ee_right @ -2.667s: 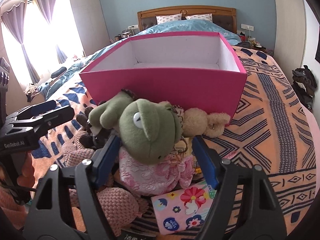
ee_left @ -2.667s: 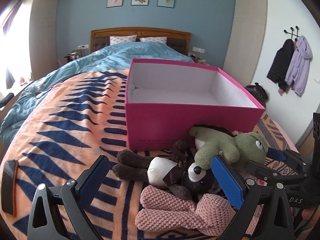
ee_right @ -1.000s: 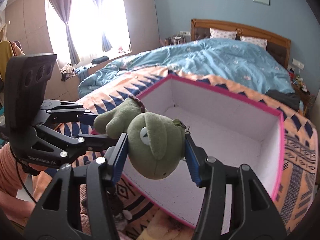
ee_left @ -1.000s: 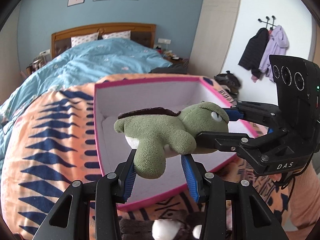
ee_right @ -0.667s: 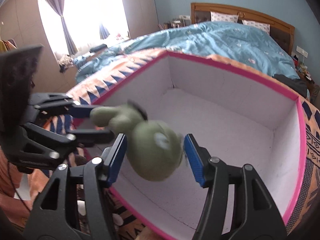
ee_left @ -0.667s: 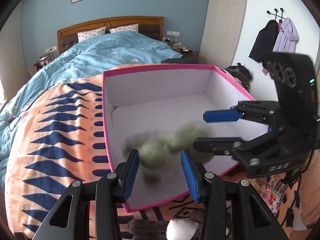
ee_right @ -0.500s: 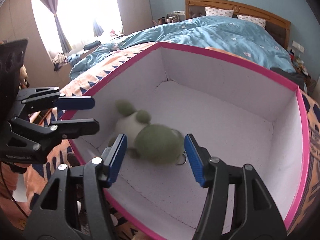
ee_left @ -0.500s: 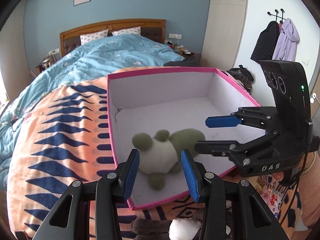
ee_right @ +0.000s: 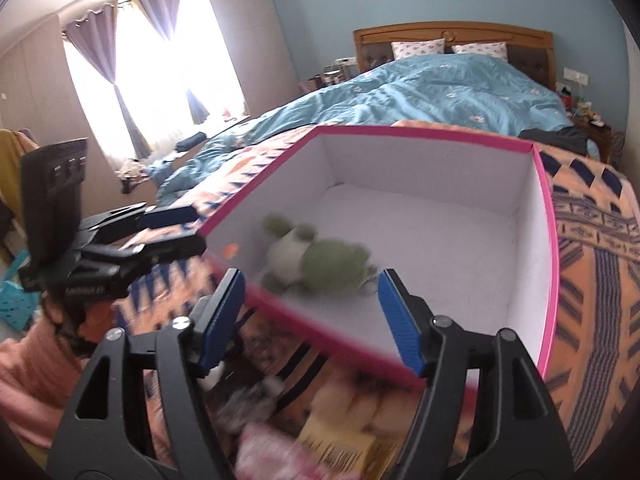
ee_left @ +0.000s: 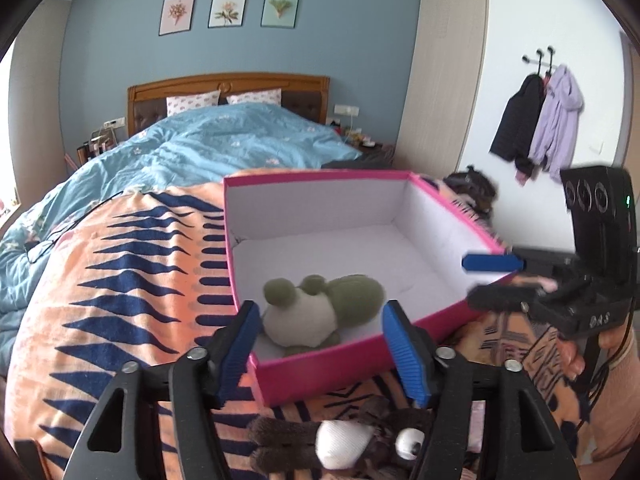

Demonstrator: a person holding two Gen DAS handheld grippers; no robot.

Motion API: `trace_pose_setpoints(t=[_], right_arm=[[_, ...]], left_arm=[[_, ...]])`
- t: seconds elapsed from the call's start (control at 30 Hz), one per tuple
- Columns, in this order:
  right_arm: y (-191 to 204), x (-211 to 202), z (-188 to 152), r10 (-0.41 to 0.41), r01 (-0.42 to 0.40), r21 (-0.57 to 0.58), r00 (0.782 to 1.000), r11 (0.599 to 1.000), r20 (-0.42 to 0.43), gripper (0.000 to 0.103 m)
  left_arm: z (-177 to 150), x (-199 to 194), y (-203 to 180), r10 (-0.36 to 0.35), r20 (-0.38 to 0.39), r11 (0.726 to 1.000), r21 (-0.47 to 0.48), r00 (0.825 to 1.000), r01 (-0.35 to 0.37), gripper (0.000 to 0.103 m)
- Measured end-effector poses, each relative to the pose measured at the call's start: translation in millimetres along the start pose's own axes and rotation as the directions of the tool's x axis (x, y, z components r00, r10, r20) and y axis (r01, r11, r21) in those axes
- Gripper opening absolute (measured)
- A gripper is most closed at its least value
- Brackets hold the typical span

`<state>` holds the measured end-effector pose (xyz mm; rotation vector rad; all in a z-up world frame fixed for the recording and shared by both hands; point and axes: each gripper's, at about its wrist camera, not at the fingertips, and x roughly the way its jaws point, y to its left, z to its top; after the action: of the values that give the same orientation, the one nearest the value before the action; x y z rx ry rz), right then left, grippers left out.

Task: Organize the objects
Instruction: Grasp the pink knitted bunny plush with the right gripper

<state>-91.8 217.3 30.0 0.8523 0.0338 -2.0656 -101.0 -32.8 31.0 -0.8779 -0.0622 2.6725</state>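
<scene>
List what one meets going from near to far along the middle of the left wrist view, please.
Brown plush dog → near wall of the pink box → green frog plush inside the box → blue duvet → wooden headboard → three framed pictures.

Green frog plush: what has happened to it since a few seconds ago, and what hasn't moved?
The green frog plush went from the toy pile up over the pink box, held by both tools, and was dropped; it now lies belly-up inside, near the front wall. The left tool and right tool have opened and pulled back, empty. The box and the brown plush dog stayed put.
</scene>
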Motion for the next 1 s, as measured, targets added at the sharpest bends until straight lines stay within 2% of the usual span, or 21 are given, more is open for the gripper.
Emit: trace_pose_setpoints(t=[0.07,0.27,0.33,0.6,0.7,0.83,1.0], right_arm=[[3.0,-11.1,-6.6,0.018,-0.017,-0.002,1.000,1.000,0.013,0.077],[19.8,-39.2,-37.1,0.052,-0.052,0.011,0.998,0.999,0.024,0.078],[27.5,-42.7,-48.5,0.031,-0.031,-0.005,0.999,1.000,0.013,0.078],[37.0,-44.7,-115.5,0.036,-0.034,0.032,0.996,0.999,-0.083,0.078],[39.8,-42.0,-133.4,0.034,-0.028,0.049,0.992,0.998,-0.122,0.073],[45.7,-38.3,-145.4,0.031,-0.022,0.067,0.989,0.998,-0.145,0.067],[57.4,-29.9,-151.6,0.021,-0.010,0.064,0.986,0.998,-0.167,0.066]], left_arm=[[-3.6,-8.7,-3.8,-0.013,0.019,1.000,0.003,1.000,0.013,0.074],[-19.3,-29.9,-17.8,-0.034,0.050,0.999,0.035,0.998,0.032,0.082],[-27.3,-34.6,-21.7,-0.046,0.050,0.998,0.043,0.998,0.044,0.082],[-70.2,-37.3,-30.5,-0.089,-0.019,0.994,0.061,0.996,0.090,0.082],[-84.7,-34.0,-29.7,-0.109,-0.053,0.993,0.044,0.993,0.111,0.082],[-96.9,-34.7,-28.8,-0.122,-0.071,0.992,0.035,0.990,0.125,0.082],[-106.9,-37.7,-31.7,-0.150,-0.080,0.988,0.032,0.985,0.153,0.081]])
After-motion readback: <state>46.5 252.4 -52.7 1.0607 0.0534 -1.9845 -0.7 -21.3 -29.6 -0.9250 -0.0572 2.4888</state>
